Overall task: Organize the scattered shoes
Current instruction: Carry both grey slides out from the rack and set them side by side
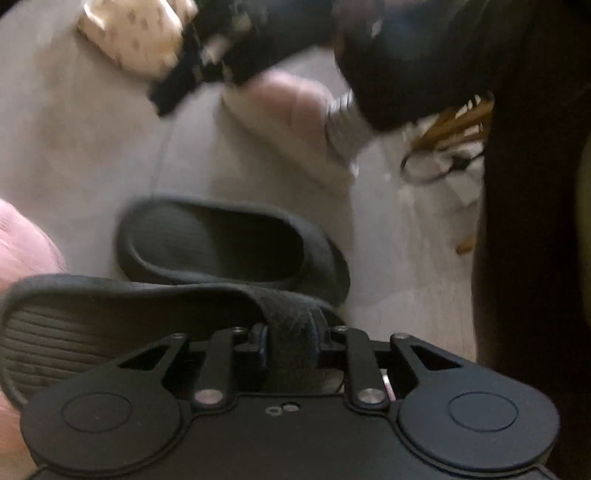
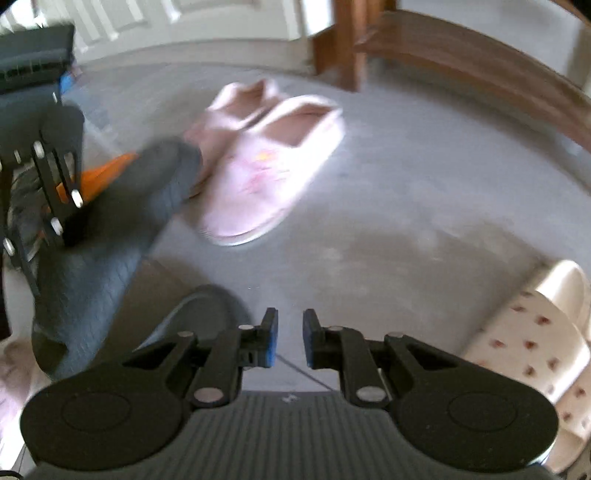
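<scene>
My left gripper (image 1: pixel 290 341) is shut on the strap of a dark grey slide sandal (image 1: pixel 110 317) and holds it above the floor. The same sandal (image 2: pixel 110 236) shows in the right wrist view, hanging from the left gripper (image 2: pixel 70 218) at the left. Its mate, a second dark grey slide (image 1: pixel 229 240), lies on the floor just beyond. My right gripper (image 2: pixel 290 338) is open and empty over the grey floor. A pair of pink slippers (image 2: pixel 266 166) lies side by side ahead of it. A cream spotted slide (image 2: pixel 532 343) lies at the right, also visible in the left wrist view (image 1: pixel 136 33).
A wooden furniture frame (image 2: pixel 461 62) stands at the back right. The other arm with a dark sleeve (image 1: pixel 406 55) and a pink slipper (image 1: pixel 291 103) show in the left wrist view. A dark vertical edge (image 1: pixel 524 221) is at the right. An orange item (image 2: pixel 107 173) lies behind the held sandal.
</scene>
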`<state>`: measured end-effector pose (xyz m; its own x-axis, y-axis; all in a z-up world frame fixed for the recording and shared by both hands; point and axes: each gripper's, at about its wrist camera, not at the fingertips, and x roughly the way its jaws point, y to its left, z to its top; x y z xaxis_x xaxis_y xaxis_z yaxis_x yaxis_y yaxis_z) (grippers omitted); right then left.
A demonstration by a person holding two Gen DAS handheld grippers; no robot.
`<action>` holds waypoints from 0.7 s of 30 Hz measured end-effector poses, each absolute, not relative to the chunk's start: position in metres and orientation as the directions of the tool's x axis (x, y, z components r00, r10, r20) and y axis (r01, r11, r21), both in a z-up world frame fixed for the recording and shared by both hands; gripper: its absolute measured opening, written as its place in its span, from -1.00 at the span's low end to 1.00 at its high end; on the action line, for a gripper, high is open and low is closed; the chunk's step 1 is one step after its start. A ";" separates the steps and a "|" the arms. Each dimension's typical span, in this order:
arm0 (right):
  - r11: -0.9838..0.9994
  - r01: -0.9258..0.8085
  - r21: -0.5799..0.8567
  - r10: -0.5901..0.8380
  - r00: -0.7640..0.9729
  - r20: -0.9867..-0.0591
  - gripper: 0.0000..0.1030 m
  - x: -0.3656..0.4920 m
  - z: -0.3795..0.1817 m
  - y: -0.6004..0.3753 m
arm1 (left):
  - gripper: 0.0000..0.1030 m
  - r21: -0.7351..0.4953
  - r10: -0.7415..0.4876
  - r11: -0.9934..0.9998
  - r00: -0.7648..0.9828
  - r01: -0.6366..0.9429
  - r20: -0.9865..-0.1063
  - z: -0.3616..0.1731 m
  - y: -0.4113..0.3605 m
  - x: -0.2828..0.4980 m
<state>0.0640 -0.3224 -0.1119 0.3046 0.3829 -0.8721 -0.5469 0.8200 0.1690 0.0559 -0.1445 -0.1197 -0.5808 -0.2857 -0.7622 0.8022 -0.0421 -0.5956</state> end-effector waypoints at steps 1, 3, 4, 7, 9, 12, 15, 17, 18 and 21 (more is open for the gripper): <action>0.812 -0.556 0.176 0.392 0.296 -0.871 -0.66 0.064 -0.113 -0.318 | -0.59 -0.591 -0.273 -0.055 -0.581 0.805 -0.766 -0.124 -0.147 0.050; 0.808 -0.561 0.179 0.395 0.290 -0.872 -0.65 0.064 -0.117 -0.317 | -0.63 -0.582 -0.240 -0.089 -0.585 0.808 -0.775 -0.132 -0.154 0.039; 0.808 -0.561 0.179 0.393 0.288 -0.873 -0.65 0.062 -0.118 -0.319 | -0.63 -0.584 -0.231 -0.091 -0.588 0.806 -0.775 -0.135 -0.156 0.037; 0.816 -0.551 0.175 0.380 0.283 -0.881 -0.60 0.055 -0.119 -0.323 | -0.62 -0.592 -0.213 -0.084 -0.595 0.802 -0.775 -0.143 -0.161 0.031; 0.814 -0.552 0.178 0.378 0.272 -0.885 -0.56 0.052 -0.121 -0.324 | -0.54 -0.596 -0.233 -0.037 -0.587 0.802 -0.775 -0.150 -0.165 0.034; 0.799 -0.573 0.184 0.387 0.255 -0.886 -0.51 0.050 -0.121 -0.321 | -0.54 -0.593 -0.243 -0.017 -0.578 0.805 -0.779 -0.155 -0.173 0.033; 0.777 -0.606 0.171 0.384 0.240 -0.892 -0.28 0.041 -0.119 -0.318 | -0.54 -0.596 -0.272 -0.010 -0.576 0.803 -0.771 -0.160 -0.188 0.032; 0.774 -0.615 0.151 0.370 0.245 -0.896 -0.28 0.038 -0.118 -0.319 | -0.51 -0.605 -0.303 0.010 -0.574 0.796 -0.761 -0.163 -0.198 0.034; 0.784 -0.606 0.136 0.357 0.259 -0.897 -0.28 0.037 -0.117 -0.323 | -0.50 -0.609 -0.318 0.019 -0.573 0.793 -0.755 -0.165 -0.203 0.035; 0.815 -0.560 0.151 0.353 0.273 -0.895 -0.28 0.039 -0.118 -0.338 | -0.47 -0.573 -0.390 0.044 -0.514 0.818 -0.764 -0.159 -0.211 0.036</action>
<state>0.0387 -0.3379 -0.1177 0.2733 0.3532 -0.8947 -0.5599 0.8147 0.1506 0.0365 -0.2115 -0.1588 -0.5137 -0.3901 -0.7642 0.8185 0.0443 -0.5728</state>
